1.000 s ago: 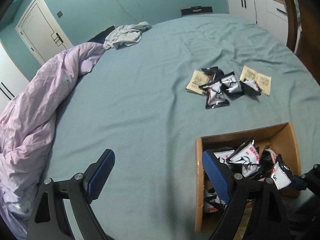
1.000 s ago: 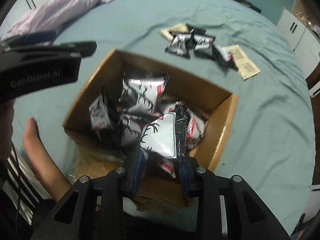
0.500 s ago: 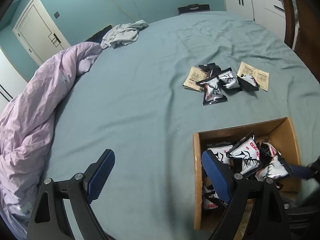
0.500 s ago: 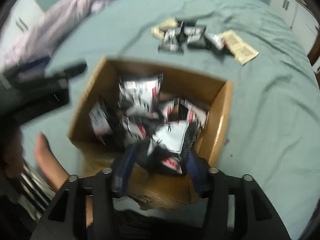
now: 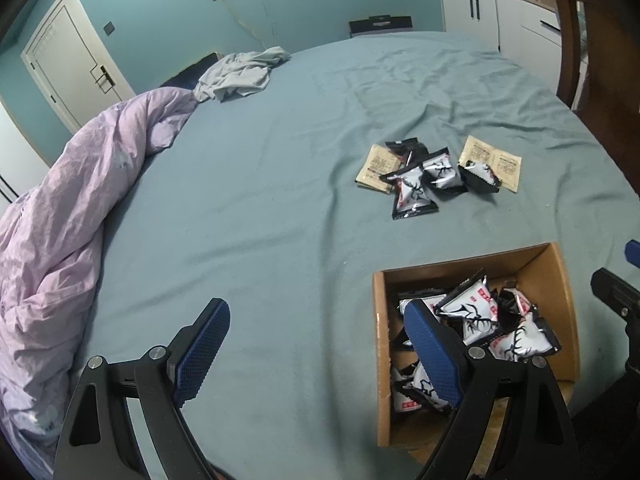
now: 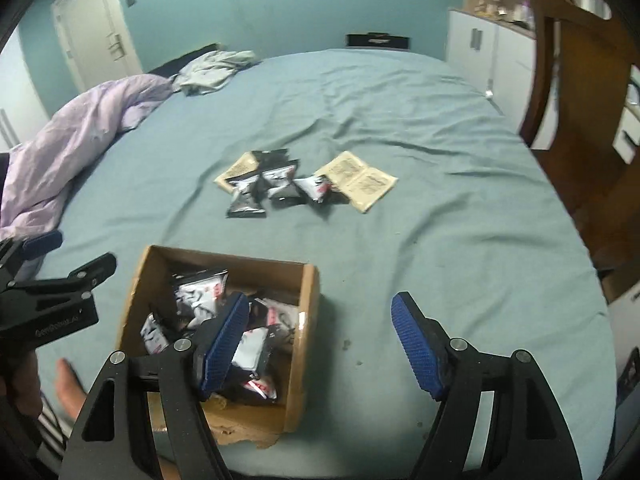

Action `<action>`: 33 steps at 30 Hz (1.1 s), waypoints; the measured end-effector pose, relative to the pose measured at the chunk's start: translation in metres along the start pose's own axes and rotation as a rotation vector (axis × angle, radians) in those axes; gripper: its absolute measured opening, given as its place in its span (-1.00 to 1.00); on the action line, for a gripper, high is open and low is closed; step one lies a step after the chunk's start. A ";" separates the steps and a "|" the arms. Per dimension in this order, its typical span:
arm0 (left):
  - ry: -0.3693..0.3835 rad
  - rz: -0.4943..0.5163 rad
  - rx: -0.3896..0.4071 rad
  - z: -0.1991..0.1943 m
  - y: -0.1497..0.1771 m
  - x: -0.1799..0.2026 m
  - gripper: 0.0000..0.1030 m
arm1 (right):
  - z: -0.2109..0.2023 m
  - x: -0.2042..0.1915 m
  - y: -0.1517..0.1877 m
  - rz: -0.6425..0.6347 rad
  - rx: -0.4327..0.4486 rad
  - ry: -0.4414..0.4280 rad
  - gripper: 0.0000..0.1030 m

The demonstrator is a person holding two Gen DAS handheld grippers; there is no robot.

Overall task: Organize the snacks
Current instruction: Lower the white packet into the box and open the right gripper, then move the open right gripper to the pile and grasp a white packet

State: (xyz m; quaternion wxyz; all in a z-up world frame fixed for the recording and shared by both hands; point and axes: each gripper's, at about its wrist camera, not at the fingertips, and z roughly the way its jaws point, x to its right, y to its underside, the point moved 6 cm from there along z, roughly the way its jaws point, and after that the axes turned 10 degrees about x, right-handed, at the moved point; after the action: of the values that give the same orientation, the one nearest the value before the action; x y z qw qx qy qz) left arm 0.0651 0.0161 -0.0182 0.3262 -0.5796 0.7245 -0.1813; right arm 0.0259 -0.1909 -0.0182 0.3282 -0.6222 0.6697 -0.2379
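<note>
A brown cardboard box [image 5: 560, 276] [image 6: 308, 304] sits on the teal bed near its front edge, holding several black-and-white snack packets [image 5: 472, 312] [image 6: 200, 296]. Farther out lies a small heap of the same snack packets [image 5: 416, 188] [image 6: 276, 186] with tan paper sachets [image 5: 490, 162] [image 6: 360, 178]. My left gripper [image 5: 316, 344] stands open and empty over the sheet just left of the box. My right gripper [image 6: 320, 340] hangs above the box's right wall, its jaws opening, nothing between them.
A lilac duvet [image 5: 60, 216] [image 6: 72, 132] is bunched along the left of the bed, and a grey garment [image 5: 240, 76] lies at the far end. White cabinets [image 6: 492, 56] and a wooden chair [image 6: 576, 92] stand to the right. A hand [image 6: 68, 384] rests near the box.
My right gripper let go of the snack packet, which now lies in the box, then opened, rose and swung to the right. The left gripper stayed open and nearly still.
</note>
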 end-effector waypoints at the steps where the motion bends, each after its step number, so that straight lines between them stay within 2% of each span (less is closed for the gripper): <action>1: -0.001 0.002 0.004 -0.001 -0.001 0.001 0.75 | 0.000 0.000 0.000 0.008 0.004 -0.019 0.42; 5: 0.031 -0.019 -0.009 -0.002 -0.002 0.004 0.75 | -0.004 0.005 0.004 0.042 0.000 -0.080 0.42; 7: 0.065 -0.040 -0.033 -0.002 0.000 0.007 0.75 | 0.000 0.011 0.000 0.032 -0.040 -0.085 0.42; 10: 0.113 -0.039 -0.054 -0.003 0.001 0.016 0.75 | 0.008 0.020 -0.012 0.017 -0.073 -0.003 0.42; 13: 0.121 -0.015 -0.043 -0.006 0.001 0.023 0.75 | 0.025 0.039 -0.020 0.104 -0.110 0.019 0.42; 17: 0.157 -0.012 -0.058 -0.006 0.001 0.033 0.76 | 0.049 0.062 -0.031 0.298 -0.164 -0.067 0.42; 21: 0.205 -0.016 -0.084 -0.003 0.000 0.043 0.76 | 0.076 0.088 -0.040 0.397 -0.166 -0.035 0.42; 24: 0.216 -0.010 -0.088 -0.003 -0.001 0.047 0.76 | 0.100 0.100 -0.048 0.409 -0.178 0.000 0.42; 28: 0.210 -0.016 -0.092 0.000 0.000 0.044 0.76 | 0.124 0.094 -0.060 0.411 -0.181 -0.028 0.42; 33: 0.223 -0.053 -0.129 0.011 0.001 0.040 0.76 | 0.159 0.066 -0.066 0.239 -0.205 -0.045 0.42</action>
State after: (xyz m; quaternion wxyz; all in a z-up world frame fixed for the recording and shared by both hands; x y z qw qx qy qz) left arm 0.0677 -0.0207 -0.0373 0.2008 -0.5947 0.7507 -0.2063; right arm 0.1871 -0.2497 -0.0860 0.3037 -0.5736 0.7523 -0.1134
